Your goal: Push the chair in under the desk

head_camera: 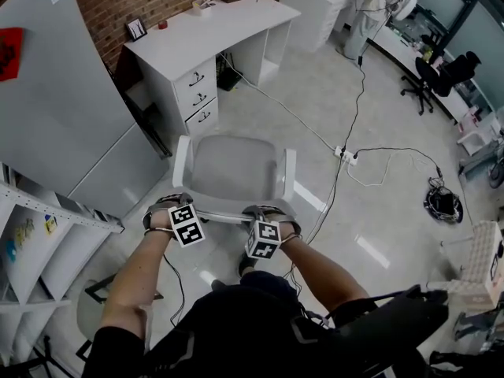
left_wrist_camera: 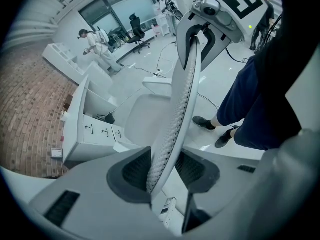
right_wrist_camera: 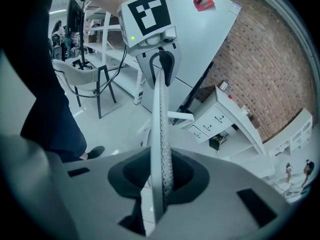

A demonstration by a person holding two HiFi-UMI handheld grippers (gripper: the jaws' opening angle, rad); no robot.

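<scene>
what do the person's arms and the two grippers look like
The left gripper and right gripper each have a pale grey body with dark ribbed pads and carry a white cube printed with black square markers. A thin black cable runs from the left gripper. The person wears a dark short-sleeved top.
</scene>
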